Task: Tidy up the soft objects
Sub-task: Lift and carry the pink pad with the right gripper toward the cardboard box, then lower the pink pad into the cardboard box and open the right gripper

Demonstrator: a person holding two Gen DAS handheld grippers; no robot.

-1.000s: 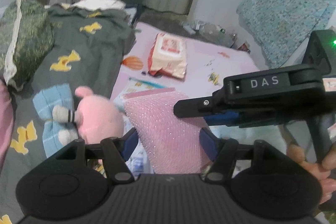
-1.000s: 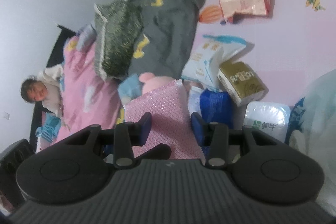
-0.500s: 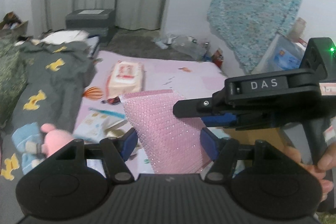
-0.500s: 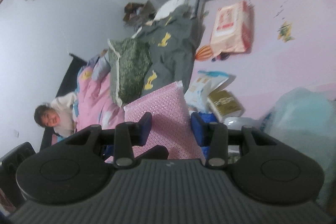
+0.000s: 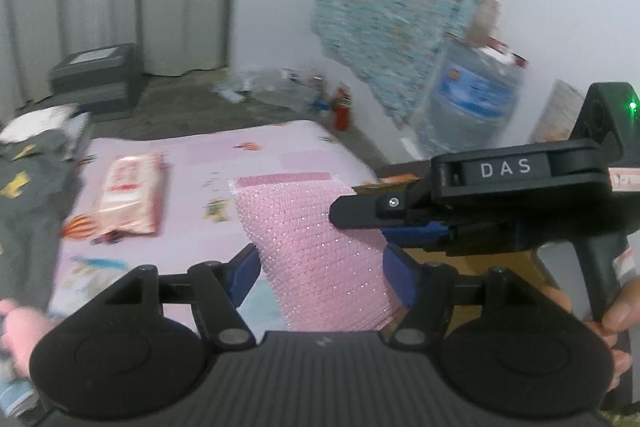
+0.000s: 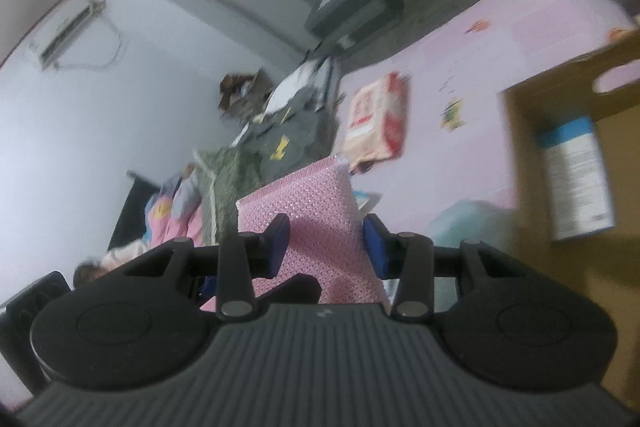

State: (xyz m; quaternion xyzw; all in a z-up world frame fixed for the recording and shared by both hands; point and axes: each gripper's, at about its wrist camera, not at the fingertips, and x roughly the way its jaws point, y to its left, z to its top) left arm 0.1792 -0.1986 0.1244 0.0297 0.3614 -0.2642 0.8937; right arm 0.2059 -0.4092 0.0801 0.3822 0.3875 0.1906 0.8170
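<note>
The left tool (image 5: 320, 267) has a pink bubble-wrap pouch (image 5: 316, 243) standing between its blue pads (image 5: 244, 271). Its jaws are opening; the pouch touches the left pad, and whether the right pad still presses on it cannot be told. The right tool (image 6: 326, 241) is clenched on the same pouch (image 6: 316, 211), its blue pads against both sides. In the left view the right tool (image 5: 480, 195) reaches in from the right and meets the pouch's far edge, with a hand (image 5: 612, 311) wrapped around its handle. The pouch is held up in the air above a pink mat (image 5: 256, 151) on the floor. On the mat lies a pack of wet wipes (image 5: 130, 195). Beside the mat on the left is a grey blanket (image 5: 28, 195) with yellow shapes. To the right stands an open cardboard box (image 6: 560, 163). Against the far wall lean a blue patterned cushion (image 5: 400, 7) and a large water bottle (image 5: 472, 103).
</note>
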